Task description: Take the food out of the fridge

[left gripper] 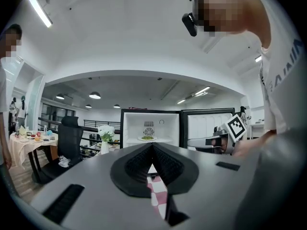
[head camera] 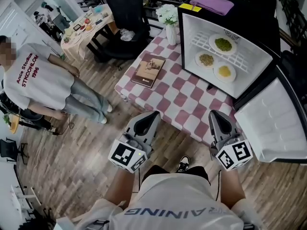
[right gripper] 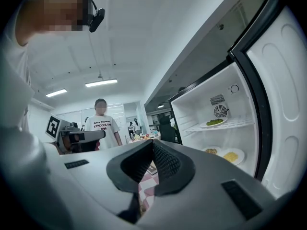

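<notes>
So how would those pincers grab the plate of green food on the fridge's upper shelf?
Probably by its near rim, coming level through the open front: the plate of green food lies flat on the wire shelf, so only its thin edge offers a pinch.

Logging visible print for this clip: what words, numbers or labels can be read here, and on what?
"Ance Studios STKCOHLON 1996", as best it reads: the bystander's white T-shirt.
"AINING", with its start cut off: the front of the wearer's own shirt.
Book: the print on its cover is too small to read.
Marker cubes: coded black-and-white squares, no words.
</notes>
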Demonstrator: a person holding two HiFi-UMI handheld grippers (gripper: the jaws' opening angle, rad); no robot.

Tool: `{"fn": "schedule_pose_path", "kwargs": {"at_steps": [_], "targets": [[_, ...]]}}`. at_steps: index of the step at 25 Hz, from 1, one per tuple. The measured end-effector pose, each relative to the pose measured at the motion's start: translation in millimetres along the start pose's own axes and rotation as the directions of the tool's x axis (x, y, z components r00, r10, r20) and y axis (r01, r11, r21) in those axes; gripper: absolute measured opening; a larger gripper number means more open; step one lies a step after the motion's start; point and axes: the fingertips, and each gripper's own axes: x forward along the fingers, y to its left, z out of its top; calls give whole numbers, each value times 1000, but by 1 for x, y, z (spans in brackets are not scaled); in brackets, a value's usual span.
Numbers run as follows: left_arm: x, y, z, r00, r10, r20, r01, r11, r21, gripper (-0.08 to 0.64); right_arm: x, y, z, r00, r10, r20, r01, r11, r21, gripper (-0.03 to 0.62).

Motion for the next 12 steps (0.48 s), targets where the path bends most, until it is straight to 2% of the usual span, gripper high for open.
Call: {"fn": "schedule_pose_path", "kwargs": {"at_steps": [6,12], "targets": [[44,5,1,997,-71,6,71,997,6,5,7,-28,4,999,-50,8,50,999,2,21],[86,16,-1,980,-198,24,198,980,5,3,16,-47,7,989,-148,21,148,989,-12,21]]}}
